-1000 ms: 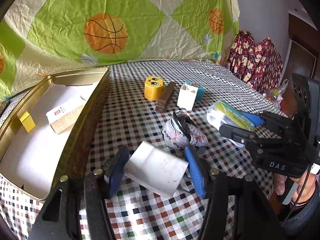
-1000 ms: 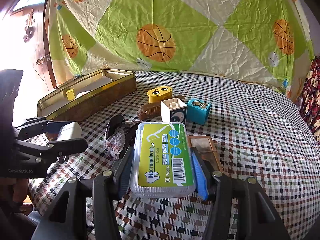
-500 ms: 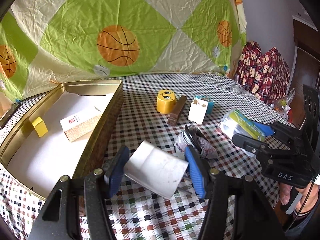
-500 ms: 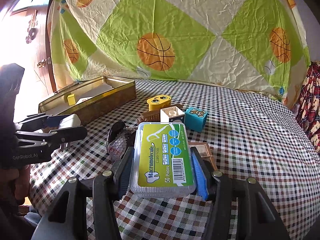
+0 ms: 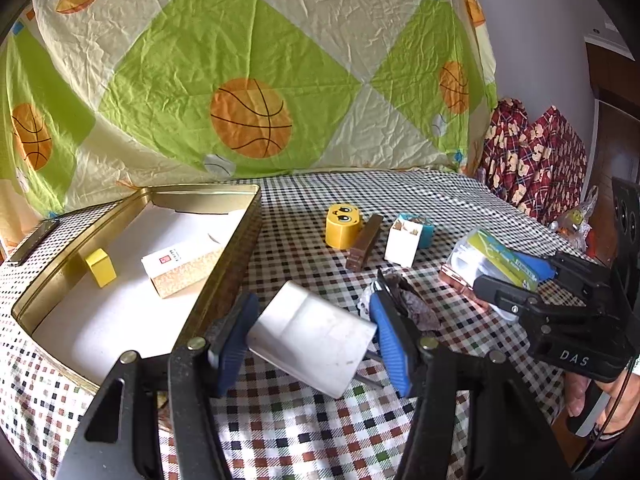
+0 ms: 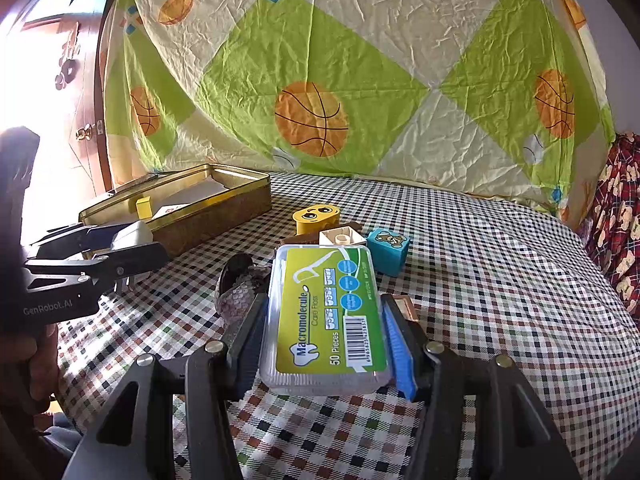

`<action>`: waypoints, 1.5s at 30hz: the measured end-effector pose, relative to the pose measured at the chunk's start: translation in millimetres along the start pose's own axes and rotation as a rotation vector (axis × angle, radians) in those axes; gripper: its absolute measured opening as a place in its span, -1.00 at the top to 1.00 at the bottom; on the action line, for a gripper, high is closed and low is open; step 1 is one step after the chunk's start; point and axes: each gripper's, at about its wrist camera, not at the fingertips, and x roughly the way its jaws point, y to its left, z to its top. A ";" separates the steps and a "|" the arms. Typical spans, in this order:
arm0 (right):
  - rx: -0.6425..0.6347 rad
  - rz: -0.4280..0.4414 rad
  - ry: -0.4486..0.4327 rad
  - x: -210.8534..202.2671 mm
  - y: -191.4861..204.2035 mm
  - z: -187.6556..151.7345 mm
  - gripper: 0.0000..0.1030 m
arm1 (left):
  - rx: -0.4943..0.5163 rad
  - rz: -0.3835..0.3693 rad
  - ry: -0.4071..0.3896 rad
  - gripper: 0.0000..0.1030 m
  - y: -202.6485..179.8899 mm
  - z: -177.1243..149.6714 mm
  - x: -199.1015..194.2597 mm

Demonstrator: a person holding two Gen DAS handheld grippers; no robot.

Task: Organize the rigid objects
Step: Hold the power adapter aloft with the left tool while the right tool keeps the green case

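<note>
Left tool (image 5: 312,336) — clenched on a white plug adapter (image 5: 312,338), held tilted above the checked cloth (image 5: 400,196) just beside the long wall of the gold tin (image 5: 224,280); its metal prongs point toward the camera. The tin sits at the left edge of the desk, lid off, holding a small yellow block (image 5: 100,266) and a white-and-tan box (image 5: 182,266) on its white lining, apart from each other.

Right tool (image 6: 322,344) — clenched on a clear floss-pick case (image 6: 326,312) with a green label, held level over the near middle of the desk.

Still loose on the cloth, mid-desk: a yellow face block (image 6: 316,218), a brown bar (image 5: 364,242) touching it, a white block (image 6: 342,237), a blue bear block (image 6: 388,246) just beside the white one. Nearer the tools: a crumpled patterned wrapper (image 6: 236,292) with something dark in it, and a small brown frame-like piece (image 6: 404,306), mostly hidden behind the right tool.

A sheet with a basketball print (image 6: 312,120) hangs behind the far edge.
</note>
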 end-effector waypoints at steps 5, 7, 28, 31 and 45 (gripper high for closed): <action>-0.006 -0.005 -0.019 -4.1 1.7 -0.9 -0.09 | 0.000 0.014 -0.031 -0.12 -0.2 -0.8 -4.8; -0.008 -0.007 -0.027 -5.5 2.1 -1.1 -0.09 | -0.001 0.020 -0.040 -0.12 -0.1 -1.0 -6.1; -0.024 -0.022 -0.093 -18.2 5.5 -3.2 -0.09 | -0.006 0.052 -0.107 -0.12 0.5 -3.9 -17.7; -0.026 -0.024 -0.100 -20.1 5.7 -3.9 -0.09 | -0.005 0.056 -0.116 -0.12 -0.7 -3.8 -19.4; -0.036 -0.035 -0.148 -28.2 8.5 -6.4 -0.09 | 0.003 0.078 -0.167 -0.12 -2.8 -5.9 -28.7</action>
